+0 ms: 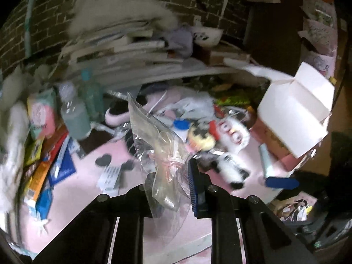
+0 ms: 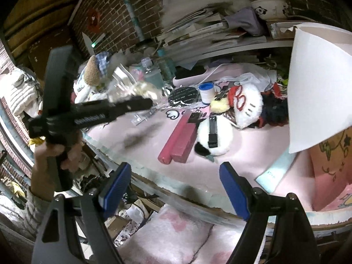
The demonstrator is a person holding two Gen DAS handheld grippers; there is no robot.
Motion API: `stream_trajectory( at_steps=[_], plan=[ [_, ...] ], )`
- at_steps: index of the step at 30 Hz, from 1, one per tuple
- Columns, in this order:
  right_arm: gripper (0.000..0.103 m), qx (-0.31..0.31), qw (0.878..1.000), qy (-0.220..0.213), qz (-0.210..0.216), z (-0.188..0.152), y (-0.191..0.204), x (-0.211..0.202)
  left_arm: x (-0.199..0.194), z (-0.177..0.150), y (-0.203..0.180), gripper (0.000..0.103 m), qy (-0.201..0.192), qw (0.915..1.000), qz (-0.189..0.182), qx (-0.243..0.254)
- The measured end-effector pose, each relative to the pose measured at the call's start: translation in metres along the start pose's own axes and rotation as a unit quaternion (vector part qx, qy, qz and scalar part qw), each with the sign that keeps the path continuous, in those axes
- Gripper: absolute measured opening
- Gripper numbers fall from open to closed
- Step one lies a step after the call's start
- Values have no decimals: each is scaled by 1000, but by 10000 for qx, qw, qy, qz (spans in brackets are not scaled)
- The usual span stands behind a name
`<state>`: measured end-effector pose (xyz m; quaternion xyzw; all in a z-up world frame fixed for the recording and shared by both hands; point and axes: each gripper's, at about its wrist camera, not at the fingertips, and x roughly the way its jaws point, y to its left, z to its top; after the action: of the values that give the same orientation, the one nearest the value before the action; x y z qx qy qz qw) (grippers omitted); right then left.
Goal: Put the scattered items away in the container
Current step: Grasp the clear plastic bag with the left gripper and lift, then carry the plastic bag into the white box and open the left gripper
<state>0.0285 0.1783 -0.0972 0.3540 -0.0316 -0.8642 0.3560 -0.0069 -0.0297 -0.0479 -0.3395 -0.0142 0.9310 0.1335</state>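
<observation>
Left wrist view is showing the left gripper (image 1: 176, 182) pinching a clear plastic bag (image 1: 158, 145) above the pink table (image 1: 88, 187); right gripper (image 2: 173, 187) is hanging wide open, empty; white box (image 1: 294, 110) is sitting beyond, right.

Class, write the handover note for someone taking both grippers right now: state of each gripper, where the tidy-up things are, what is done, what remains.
Left gripper: shut on the crumpled clear plastic bag, held above the pink tabletop.
Right gripper: open, empty, at the table's near edge.
White cardboard box, flaps open, stands at the right; whether it already holds anything cannot be seen.
Left on the table: pink rectangular case, white-and-black plush, white plush with red glasses, blue-capped white jar.
Next, probably: bag into the box.
</observation>
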Motion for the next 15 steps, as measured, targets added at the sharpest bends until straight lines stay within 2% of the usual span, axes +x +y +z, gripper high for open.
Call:
stream_trajectory(
  at_steps=[3,8,15],
  plan=[
    [80,57,9999,-59,-60,1,-3,-2,-5,17,-16,13,-67,9997,-153,153],
    [80,94,9998,-137,-87,-1,-7,-4,-11,47,-54,13,-178,9964,-611,560],
    [80,177,9997,-156,-11,-7,-13,-9,-7,88,-124,13,-133,9828,-1308,1301]
  ],
)
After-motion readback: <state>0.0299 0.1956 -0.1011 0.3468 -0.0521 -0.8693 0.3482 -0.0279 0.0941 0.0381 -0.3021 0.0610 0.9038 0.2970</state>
